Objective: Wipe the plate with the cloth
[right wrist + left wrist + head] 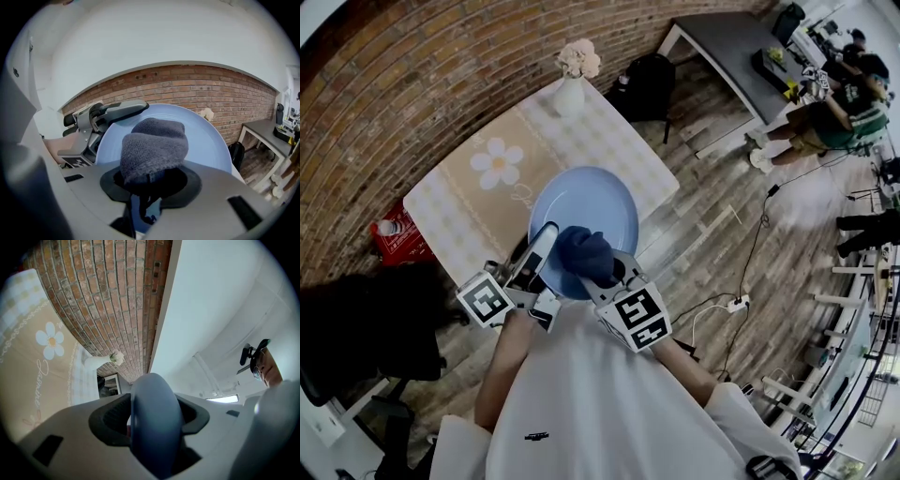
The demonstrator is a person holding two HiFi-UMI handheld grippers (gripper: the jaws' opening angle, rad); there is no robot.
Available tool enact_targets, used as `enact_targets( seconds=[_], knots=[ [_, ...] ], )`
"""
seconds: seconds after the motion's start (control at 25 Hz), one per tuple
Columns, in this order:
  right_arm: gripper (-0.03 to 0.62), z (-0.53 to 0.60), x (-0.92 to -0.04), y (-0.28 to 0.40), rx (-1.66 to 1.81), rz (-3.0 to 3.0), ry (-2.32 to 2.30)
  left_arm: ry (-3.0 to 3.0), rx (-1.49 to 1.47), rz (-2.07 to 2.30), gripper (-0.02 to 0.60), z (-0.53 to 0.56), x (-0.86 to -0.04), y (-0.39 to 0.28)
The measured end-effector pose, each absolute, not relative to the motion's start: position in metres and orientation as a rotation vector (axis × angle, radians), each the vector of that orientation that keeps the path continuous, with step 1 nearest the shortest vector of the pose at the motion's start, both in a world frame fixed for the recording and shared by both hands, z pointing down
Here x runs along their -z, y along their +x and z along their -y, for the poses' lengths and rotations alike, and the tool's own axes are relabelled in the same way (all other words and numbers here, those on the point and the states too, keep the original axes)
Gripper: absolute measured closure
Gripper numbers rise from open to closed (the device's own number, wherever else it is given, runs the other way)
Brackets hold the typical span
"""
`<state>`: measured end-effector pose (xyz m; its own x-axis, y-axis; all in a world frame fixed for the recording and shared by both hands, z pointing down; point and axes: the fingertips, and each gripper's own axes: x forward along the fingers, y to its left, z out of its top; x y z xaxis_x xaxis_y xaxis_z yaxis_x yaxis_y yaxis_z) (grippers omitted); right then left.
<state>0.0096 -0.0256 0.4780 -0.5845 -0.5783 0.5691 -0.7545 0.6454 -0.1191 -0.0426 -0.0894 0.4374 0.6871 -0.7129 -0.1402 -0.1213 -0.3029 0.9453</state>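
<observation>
Lt-blue round plate (586, 208), lifted & tilted, w/ dark knit cloth (586, 255) bunched against its near edge.

Even bright light, fisheye warp w/ dark corners; plate (155, 423) edge blurred close-up.

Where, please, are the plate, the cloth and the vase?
plate (598, 199), head view, bare blue face.
cloth (154, 146), right gripper view, knitted front.
vase (569, 97), head view, white body.

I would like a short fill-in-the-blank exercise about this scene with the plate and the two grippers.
1. The left gripper is shut on the rim of the ___ plate.
2. The right gripper presses a dark ___ against the plate.
3. The white vase stands on the ___.
Missing words: blue; cloth; table.
</observation>
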Motion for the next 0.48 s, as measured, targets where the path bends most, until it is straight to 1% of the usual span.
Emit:
enact_targets(
  seconds=[0.28, 0.48],
  knots=[
    [0.462, 0.040, -0.460, -0.005, -0.416, 2.434, 1.034, 1.853, 0.712, 0.641, 0.322, 0.089, -0.408, -0.032],
    [0.462, 0.060, -0.451, -0.004, -0.362, 2.453, 1.056, 1.862, 0.704, 0.643, 0.322, 0.084, -0.414, -0.031]
  ],
)
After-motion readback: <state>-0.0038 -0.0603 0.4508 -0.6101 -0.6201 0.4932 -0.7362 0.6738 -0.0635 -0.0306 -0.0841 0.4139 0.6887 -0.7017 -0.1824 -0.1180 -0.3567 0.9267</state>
